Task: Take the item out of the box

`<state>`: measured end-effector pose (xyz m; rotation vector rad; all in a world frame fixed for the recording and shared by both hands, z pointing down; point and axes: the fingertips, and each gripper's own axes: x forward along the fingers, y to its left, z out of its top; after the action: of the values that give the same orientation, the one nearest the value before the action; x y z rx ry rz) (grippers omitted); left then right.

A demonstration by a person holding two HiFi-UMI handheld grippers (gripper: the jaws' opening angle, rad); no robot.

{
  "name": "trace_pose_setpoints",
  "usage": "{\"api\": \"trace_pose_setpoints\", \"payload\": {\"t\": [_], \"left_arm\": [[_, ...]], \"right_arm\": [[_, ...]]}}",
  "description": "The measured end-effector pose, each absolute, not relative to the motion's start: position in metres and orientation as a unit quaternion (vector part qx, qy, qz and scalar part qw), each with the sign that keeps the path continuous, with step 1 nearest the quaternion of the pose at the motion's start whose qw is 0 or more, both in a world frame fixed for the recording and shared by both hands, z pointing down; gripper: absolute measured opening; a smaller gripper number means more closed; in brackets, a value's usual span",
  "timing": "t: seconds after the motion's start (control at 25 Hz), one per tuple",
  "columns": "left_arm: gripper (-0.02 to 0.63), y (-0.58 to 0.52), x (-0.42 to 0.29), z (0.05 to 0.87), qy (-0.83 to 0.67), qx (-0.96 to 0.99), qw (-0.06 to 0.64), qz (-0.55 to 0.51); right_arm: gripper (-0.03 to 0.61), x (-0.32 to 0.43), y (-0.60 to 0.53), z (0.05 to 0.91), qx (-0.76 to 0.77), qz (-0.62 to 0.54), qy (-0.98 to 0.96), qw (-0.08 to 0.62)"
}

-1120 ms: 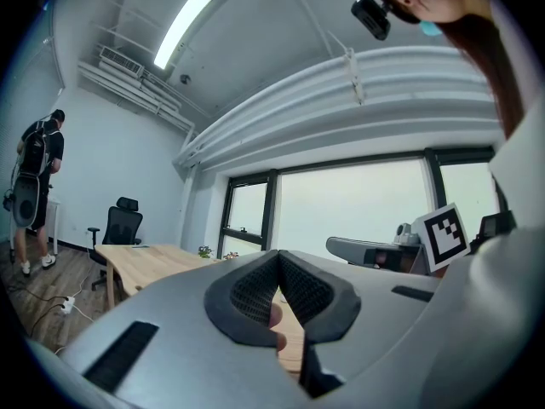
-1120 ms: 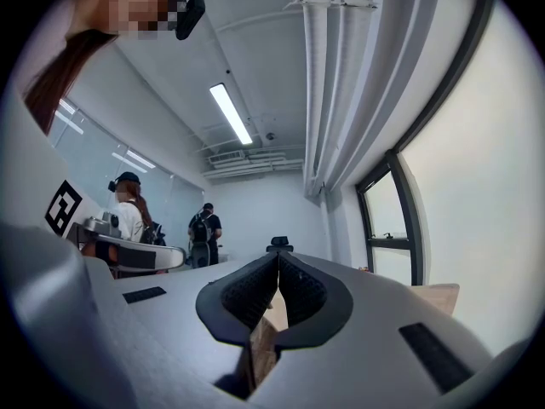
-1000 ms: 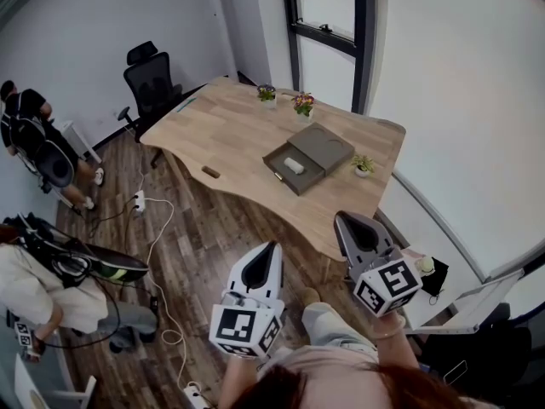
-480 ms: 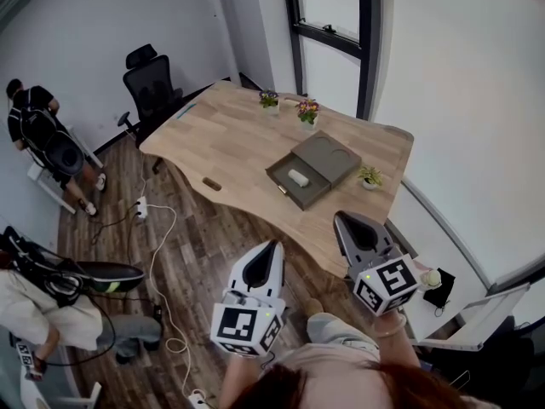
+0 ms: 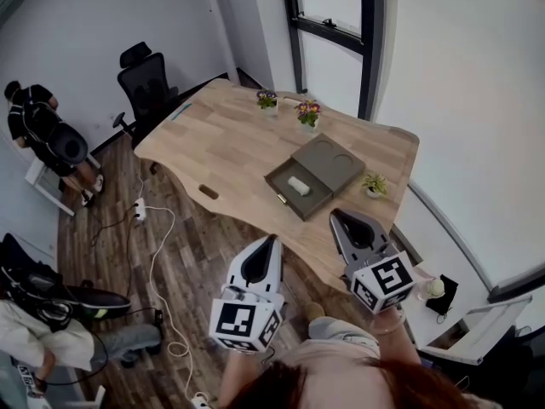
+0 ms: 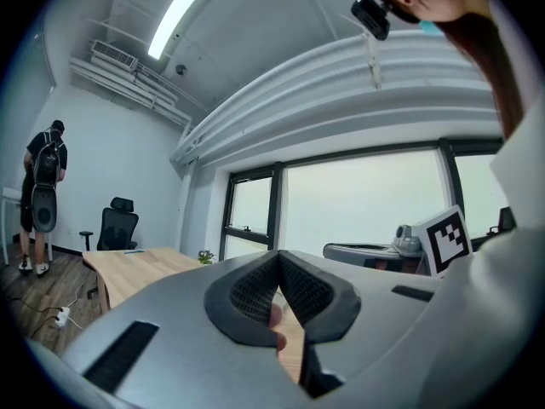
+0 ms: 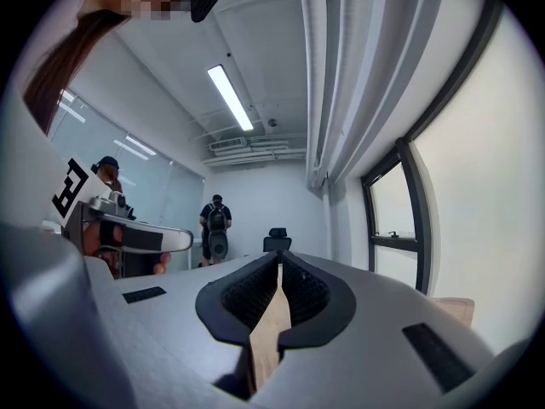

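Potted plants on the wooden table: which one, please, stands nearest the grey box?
The small green flowerless potted plant just right of the open grey box; the two flowering plants stand farther off.

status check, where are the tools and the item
Left tool and right tool both shut, empty, well short of the box. White item lies in the open box, untouched. Nothing between tools and box.

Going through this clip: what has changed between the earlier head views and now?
The table has shifted slightly down the head view, toward the tools, as the person walks up to it. Nothing was taken or let go. Unchanged: left tool and right tool shut and empty, white item lying in the open box.
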<state>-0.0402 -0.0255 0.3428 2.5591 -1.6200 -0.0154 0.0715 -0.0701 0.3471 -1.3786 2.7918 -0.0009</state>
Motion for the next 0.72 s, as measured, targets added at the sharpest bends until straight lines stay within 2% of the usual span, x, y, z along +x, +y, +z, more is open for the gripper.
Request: {"api": "trace_pose_setpoints", "payload": {"t": [0.72], "left_arm": [[0.0, -0.118, -0.039, 0.361, -0.558, 0.826, 0.072, 0.001]], "right_arm": [[0.002, 0.053, -0.166, 0.372, -0.386, 0.005, 0.922, -0.039]]}}
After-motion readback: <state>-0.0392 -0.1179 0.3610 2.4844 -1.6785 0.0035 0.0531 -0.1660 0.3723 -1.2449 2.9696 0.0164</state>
